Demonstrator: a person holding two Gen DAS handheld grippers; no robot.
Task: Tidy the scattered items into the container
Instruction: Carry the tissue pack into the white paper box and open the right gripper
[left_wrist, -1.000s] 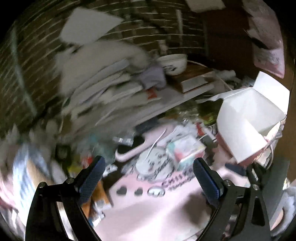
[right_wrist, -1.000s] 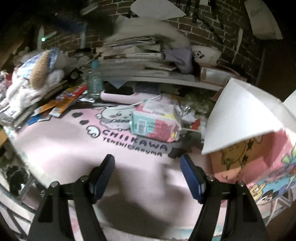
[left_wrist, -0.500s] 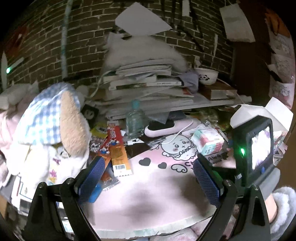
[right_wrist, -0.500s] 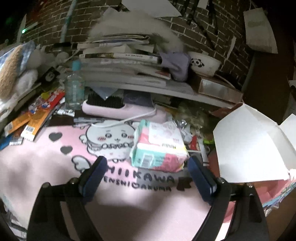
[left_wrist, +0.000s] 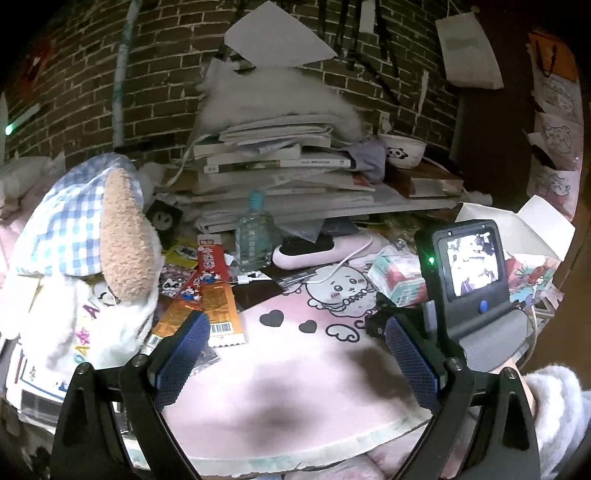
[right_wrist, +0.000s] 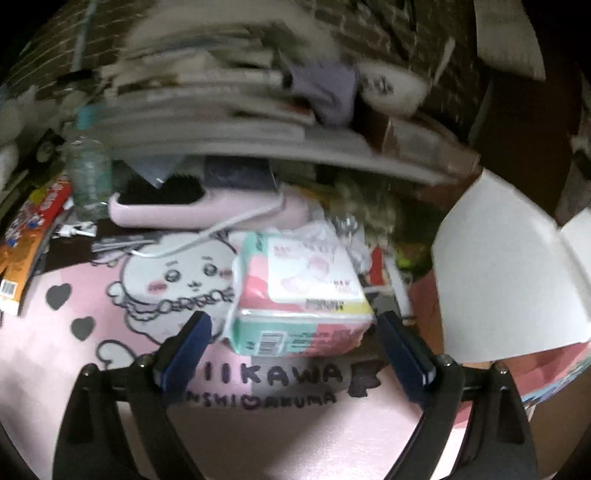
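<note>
A tissue pack (right_wrist: 299, 295) in teal, pink and white lies on the pink cartoon mat (right_wrist: 92, 354). My right gripper (right_wrist: 293, 325) is open, its fingertips on either side of the pack's near end, pads not touching it. The container, a cartoon-printed box (right_wrist: 554, 365) with raised white flaps (right_wrist: 509, 280), stands just to the right. My left gripper (left_wrist: 295, 325) hangs open and empty over the mat (left_wrist: 295, 373). In the left wrist view the tissue pack (left_wrist: 395, 273) and the box (left_wrist: 532, 236) lie partly behind the right gripper's camera unit (left_wrist: 469, 266).
Orange and red snack packets (left_wrist: 218, 299), a clear bottle (left_wrist: 255, 236) and a pink corded hairbrush (left_wrist: 317, 251) lie at the mat's far edge. A big plush (left_wrist: 85, 258) stands on the left. Stacked books (left_wrist: 280, 162) and a bowl (left_wrist: 402, 151) sit behind.
The left view swung from the box to the plush side, then held still. My right gripper opened wider and moved forward until its fingertips flank the tissue pack.
</note>
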